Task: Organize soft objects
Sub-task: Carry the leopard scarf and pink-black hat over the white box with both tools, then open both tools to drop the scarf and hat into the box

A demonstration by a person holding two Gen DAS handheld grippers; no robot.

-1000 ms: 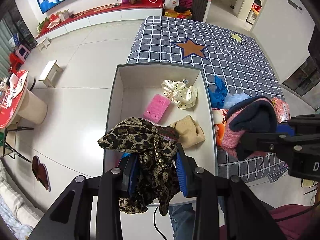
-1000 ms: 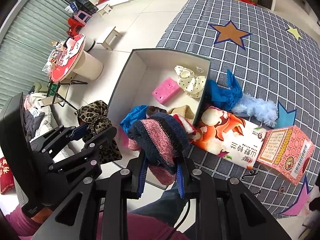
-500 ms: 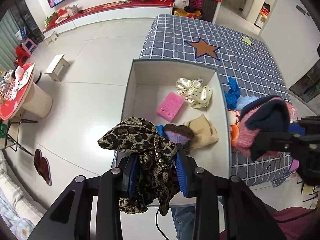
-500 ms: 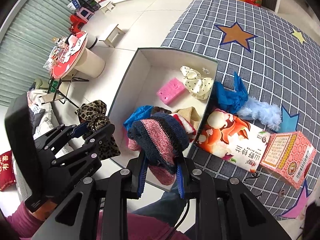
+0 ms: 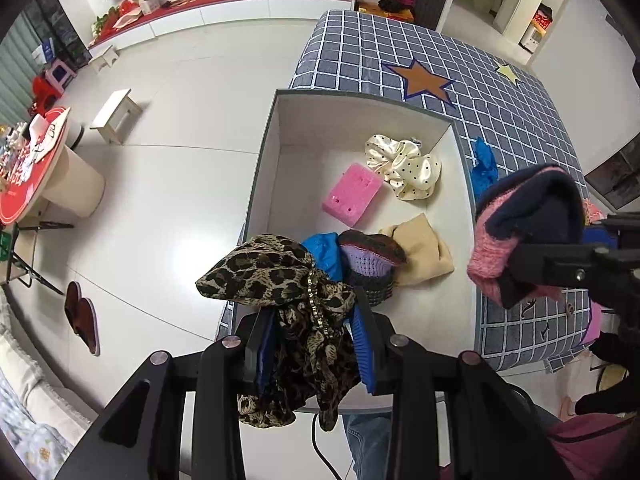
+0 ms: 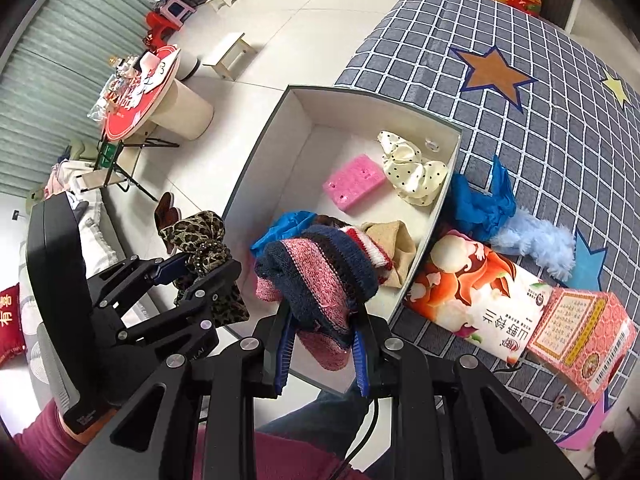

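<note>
My left gripper [image 5: 314, 344] is shut on a leopard-print cloth [image 5: 276, 276] that hangs above the near left edge of the white box [image 5: 264, 168]. My right gripper [image 6: 322, 344] is shut on a pink and navy knit item [image 6: 320, 276], held over the box's near end. In the right wrist view the left gripper [image 6: 192, 276] with the leopard-print cloth [image 6: 196, 236] is at the left, beside the box [image 6: 260, 152]. Inside the box lie a pink sponge [image 5: 352, 194], a cream dotted scrunchie [image 5: 404, 166], a tan cloth [image 5: 420, 250], a blue cloth [image 5: 324, 254] and a purple knit piece [image 5: 370, 260].
The box stands on a grey checked tablecloth [image 6: 520, 128]. Right of it lie a blue cloth [image 6: 484, 204], a light blue fluffy piece [image 6: 540, 244], an orange packet [image 6: 476, 288] and a pink carton [image 6: 580, 328]. A stool [image 5: 116, 114] and round red table [image 5: 28, 168] stand on the floor at left.
Both grippers have shifted a little with their cloths still held; the box now sits further right and fuller in the left wrist view. The grips have not changed.
</note>
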